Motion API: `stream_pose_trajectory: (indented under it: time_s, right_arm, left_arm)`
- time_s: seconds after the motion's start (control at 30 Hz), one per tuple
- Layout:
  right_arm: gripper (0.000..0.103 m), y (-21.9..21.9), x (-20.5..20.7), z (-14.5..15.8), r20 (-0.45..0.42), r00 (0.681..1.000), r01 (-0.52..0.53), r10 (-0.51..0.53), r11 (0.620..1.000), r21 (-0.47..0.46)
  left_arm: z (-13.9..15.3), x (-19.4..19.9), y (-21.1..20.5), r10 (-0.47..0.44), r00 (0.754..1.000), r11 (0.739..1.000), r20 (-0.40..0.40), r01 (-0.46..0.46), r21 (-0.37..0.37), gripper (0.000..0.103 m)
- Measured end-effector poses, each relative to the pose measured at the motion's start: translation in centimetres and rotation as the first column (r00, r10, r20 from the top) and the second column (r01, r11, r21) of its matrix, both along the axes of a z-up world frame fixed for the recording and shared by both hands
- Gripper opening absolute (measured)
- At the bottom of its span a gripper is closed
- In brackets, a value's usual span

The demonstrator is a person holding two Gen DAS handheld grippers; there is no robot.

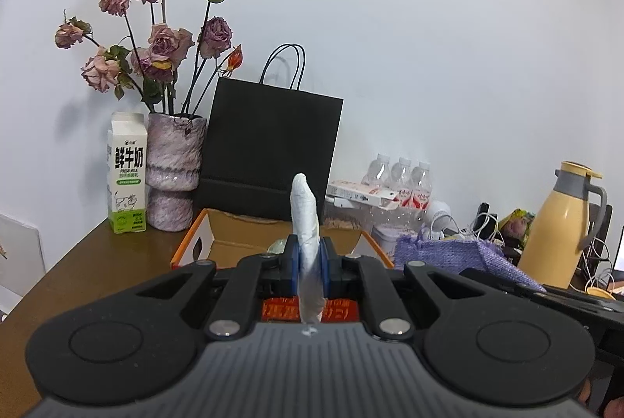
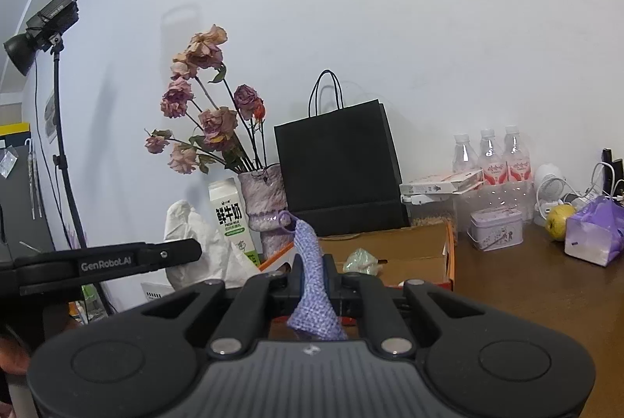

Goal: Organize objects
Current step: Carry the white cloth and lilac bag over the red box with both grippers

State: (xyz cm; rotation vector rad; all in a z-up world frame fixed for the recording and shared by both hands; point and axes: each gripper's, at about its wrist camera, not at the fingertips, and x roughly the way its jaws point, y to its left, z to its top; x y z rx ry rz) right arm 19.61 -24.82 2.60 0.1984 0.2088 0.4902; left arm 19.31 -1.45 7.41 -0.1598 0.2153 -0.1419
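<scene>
While the left gripper pinches white tissue, the right gripper clamps purple cloth, box perhaps at twelve o'clock.

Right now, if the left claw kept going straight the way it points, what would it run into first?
Most likely the black paper bag standing against the wall. The left claw, shut on a white cloth, seems aimed over the open cardboard box toward the bag, though depth is hard to judge here.

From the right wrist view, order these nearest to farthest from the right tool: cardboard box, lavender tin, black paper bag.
1. Open cardboard box, directly ahead of the right tool.
2. Small lavender tin, ahead to the right.
3. Black paper bag, behind the box by the wall.
</scene>
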Motion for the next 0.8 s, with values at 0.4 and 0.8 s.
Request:
stream_pose_trajectory:
  time_s: [0.4,0.8]
  right_arm:
    - [0.007,0.9,5.6,1.3,-0.008,1.000,-0.006,0.006,1.000,0.002]
    - [0.007,0.6,11.4,2.1,0.000,1.000,-0.019,0.019,0.999,0.041]
  left_arm:
    - [1.0,4.7,0.1,0.015,1.000,0.999,0.008,-0.015,-0.045,0.011]
    - [1.0,10.0,0.8,0.045,0.999,0.995,0.009,-0.044,-0.089,0.011]
